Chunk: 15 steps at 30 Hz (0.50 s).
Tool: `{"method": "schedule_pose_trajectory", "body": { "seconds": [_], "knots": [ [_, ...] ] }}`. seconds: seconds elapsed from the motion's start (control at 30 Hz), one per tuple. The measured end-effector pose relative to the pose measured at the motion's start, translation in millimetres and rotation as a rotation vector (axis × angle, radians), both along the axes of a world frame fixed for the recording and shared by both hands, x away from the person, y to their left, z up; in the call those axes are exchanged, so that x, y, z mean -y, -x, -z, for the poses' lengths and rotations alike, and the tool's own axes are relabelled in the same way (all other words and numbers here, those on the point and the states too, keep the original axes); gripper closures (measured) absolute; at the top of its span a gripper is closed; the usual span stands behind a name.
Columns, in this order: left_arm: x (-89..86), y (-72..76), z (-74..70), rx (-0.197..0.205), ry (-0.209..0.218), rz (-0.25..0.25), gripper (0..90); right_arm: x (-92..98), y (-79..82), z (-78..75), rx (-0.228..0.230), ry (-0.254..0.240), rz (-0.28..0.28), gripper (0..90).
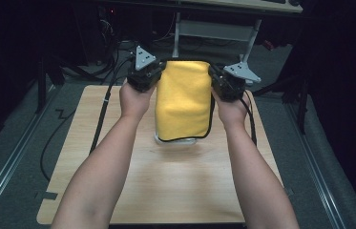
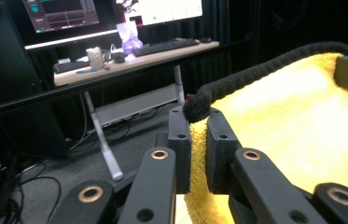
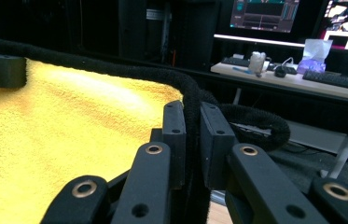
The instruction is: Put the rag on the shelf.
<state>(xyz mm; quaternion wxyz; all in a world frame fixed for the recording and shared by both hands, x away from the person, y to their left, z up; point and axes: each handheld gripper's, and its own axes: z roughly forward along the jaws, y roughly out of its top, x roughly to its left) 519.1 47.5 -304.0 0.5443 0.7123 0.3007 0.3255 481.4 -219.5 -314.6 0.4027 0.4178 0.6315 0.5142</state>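
Note:
A yellow towel with a black hem hangs above the wooden table, stretched between both grippers by its top corners. My left gripper is shut on the towel's left corner; in the left gripper view the jaws pinch the yellow towel just under its hem. On the right corner my right gripper is shut, its jaws clamped on the black hem of the towel. The towel's lower edge hangs just over a pale object on the table, mostly hidden.
Beyond the table's far edge stands a desk with monitors, a keyboard and small items on it. Black cables trail off the table's left side onto the floor. Metal rails run along the floor on both sides.

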Motion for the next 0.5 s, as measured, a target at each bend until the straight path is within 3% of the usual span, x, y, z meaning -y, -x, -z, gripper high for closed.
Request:
{"method": "schedule_pose_trajectory", "body": {
  "seconds": [0.2,0.5],
  "knots": [
    [-1.9,-12.5,16.4,-0.056,-0.025,-0.013,82.1,-3.7,-10.9,15.1,-0.032,0.046,-0.011,82.6],
    [-2.7,-23.7,49.6,-0.167,-0.034,0.006,80.8,-1.3,-23.0,40.4,-0.125,0.062,-0.017,82.5]
  ]
}}
